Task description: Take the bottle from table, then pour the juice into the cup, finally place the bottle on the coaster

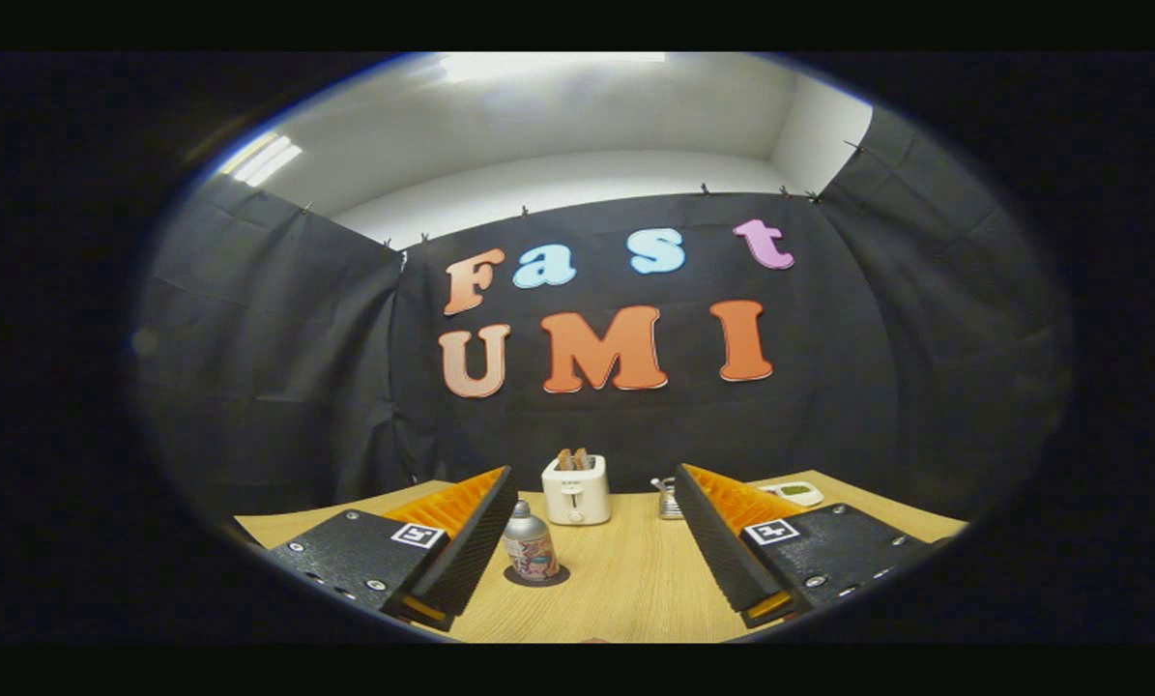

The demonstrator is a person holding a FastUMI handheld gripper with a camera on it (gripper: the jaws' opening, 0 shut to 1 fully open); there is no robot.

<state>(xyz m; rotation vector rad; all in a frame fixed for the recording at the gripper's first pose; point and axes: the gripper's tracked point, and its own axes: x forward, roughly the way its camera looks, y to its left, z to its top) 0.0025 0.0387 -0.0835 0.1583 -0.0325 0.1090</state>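
Gripper view: tool spread wide, holding nothing. Bottle upright on a dark coaster atop the surface, just beside the left finger, cap on; contents hidden. Toaster beyond, two slices standing in its slots. No cup identifiable. Looks like the final placement, with pouring impossible to confirm.

Left finger hides part of bottle and coaster; right finger half-hides small metal object.
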